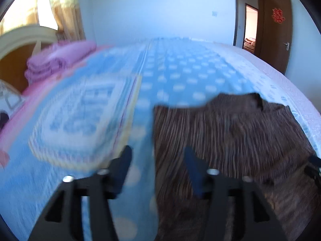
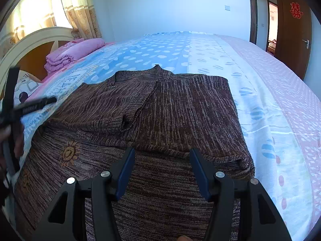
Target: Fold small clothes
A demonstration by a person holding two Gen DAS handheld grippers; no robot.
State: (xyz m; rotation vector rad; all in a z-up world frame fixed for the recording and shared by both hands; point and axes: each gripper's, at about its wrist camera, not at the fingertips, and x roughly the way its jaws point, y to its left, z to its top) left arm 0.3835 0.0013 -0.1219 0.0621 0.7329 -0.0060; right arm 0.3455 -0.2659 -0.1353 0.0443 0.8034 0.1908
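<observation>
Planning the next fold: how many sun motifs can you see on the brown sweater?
1 clear sun motif, on the brown sweater at its near-left part. A fainter orange mark further left may be a second; folds may hide others.

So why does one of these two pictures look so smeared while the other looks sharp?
Left wrist view: motion blur streaks the blue polka-dot bedsheet and brown knitted sweater. Right wrist view: the sweater is crisp. Both views: fisheye lens bends the bed, dark corners; bright window light washes out the yellow curtains.

Brown knit sweater [image 2: 140, 108], sleeves folded inward, flat on bed
</observation>
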